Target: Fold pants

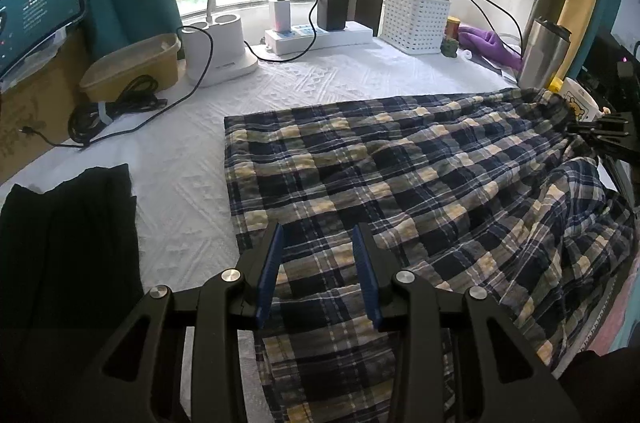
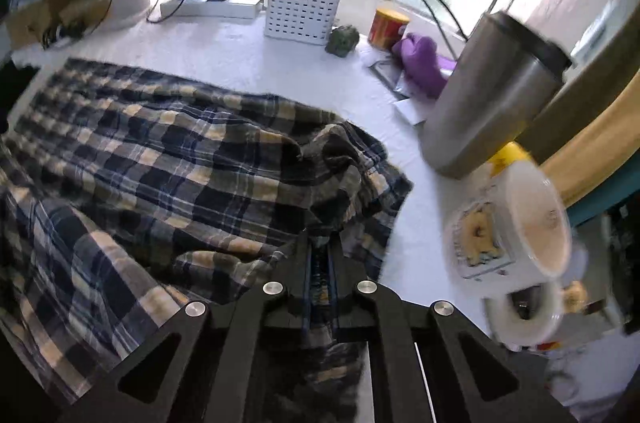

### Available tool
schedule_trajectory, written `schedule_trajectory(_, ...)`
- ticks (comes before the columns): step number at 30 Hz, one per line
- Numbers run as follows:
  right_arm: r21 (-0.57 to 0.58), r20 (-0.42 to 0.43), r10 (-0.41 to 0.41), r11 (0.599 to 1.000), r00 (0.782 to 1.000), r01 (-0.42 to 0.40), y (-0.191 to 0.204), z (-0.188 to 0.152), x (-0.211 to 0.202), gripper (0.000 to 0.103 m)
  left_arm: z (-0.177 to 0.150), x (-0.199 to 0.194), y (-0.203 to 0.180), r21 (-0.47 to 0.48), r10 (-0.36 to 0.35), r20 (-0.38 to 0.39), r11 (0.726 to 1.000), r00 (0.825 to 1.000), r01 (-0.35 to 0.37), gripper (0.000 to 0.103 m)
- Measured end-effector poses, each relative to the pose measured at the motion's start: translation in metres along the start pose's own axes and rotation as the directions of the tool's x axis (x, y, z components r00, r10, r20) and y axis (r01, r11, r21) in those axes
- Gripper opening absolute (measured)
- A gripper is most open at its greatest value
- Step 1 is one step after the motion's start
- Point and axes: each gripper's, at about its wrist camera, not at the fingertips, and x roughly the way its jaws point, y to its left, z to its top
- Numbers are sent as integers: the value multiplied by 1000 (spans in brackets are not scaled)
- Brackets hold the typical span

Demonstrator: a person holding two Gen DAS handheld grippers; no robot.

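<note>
Blue, black and cream plaid pants point(image 1: 400, 175) lie spread over the white tablecloth point(image 1: 192, 151), one end bunched up at the right. My left gripper point(image 1: 319, 235) hovers over the near left part of the pants, open, its blue pads point(image 1: 272, 271) apart and nothing pinched between them. In the right wrist view my right gripper point(image 2: 320, 235) is shut on a gathered fold of the pants point(image 2: 180, 151) at their bunched end, with fabric running between the closed jaws. The right gripper point(image 1: 592, 129) also shows at the far right of the left wrist view.
A steel tumbler point(image 2: 492, 103) and a white mug point(image 2: 520, 223) stand close to the right of my right gripper. Further back are a white perforated basket point(image 2: 304, 3), a power strip point(image 1: 320, 37) with chargers and coiled cables point(image 1: 116, 99). A black garment point(image 1: 68, 243) lies at the near left.
</note>
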Motion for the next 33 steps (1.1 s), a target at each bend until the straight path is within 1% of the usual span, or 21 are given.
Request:
schedule_trajectory(2,-6,-23,-44,999,999,44,-4,-3,5,6,0,0,-1,7,-4,3,1000,1000,4,35)
schedule_trajectory(4,20,-76,-80,996,994,81,-17,-9,21,7,0,0,-2,12,-7,3,1000,1000,7,35)
schedule_trajectory(5,51,-92,-53,997,994,58,-24,-13,28,7,-1,1,-2,14,-6,-2,1000,1000,6,35)
schedule_trajectory(6,103,-93,3,995,996,6,-33,-16,34,10,-1,2,-2,17,-3,-6,1000,1000,3,35)
schedule_trajectory(7,137,-75,32,990,997,-22,-37,-17,34,11,-2,2,-2,23,4,-11,1000,1000,-3,35)
schedule_trajectory(12,178,-68,80,982,994,-67,-51,-17,24,12,-3,0,4,11,30,-16,1000,999,-29,35)
schedule_trajectory(16,195,-23,103,976,994,-96,-54,-16,7,12,-2,-5,10,1,47,-7,999,999,-47,35)
schedule_trajectory(18,220,-17,126,968,992,-119,-58,-16,10,13,-1,-7,12,-1,50,-3,999,999,-50,35)
schedule_trajectory(20,227,-41,124,968,991,-111,-59,-21,21,24,-3,-9,13,0,40,3,999,999,-40,35)
schedule_trajectory(22,228,-78,92,971,993,-72,-60,-27,31,50,-5,-12,13,5,38,2,999,999,-38,35)
schedule_trajectory(24,241,-72,63,969,995,-44,-61,-30,26,62,-8,-17,13,15,40,7,999,999,-40,35)
schedule_trajectory(26,240,-37,55,970,998,-45,-62,-32,10,63,-10,-23,15,18,39,20,999,999,-39,35)
schedule_trajectory(27,237,-26,51,971,998,-43,-61,-33,3,63,-11,-27,17,18,37,27,999,999,-38,37)
schedule_trajectory(28,229,-10,34,973,999,-30,-59,-34,-9,64,-12,-30,18,17,37,34,999,999,-37,43)
schedule_trajectory(29,225,-1,21,974,1000,-20,-58,-35,-16,66,-14,-35,20,15,36,44,999,998,-36,58)
schedule_trajectory(30,221,9,12,975,1000,-14,-57,-36,-22,72,-16,-39,20,15,32,57,999,998,-33,64)
schedule_trajectory(31,220,28,1,976,1000,-7,-53,-39,-33,79,-18,-43,21,16,26,68,999,997,-28,64)
schedule_trajectory(33,220,52,-3,976,999,-9,-48,-45,-45,82,-23,-51,20,25,11,79,1000,997,-13,64)
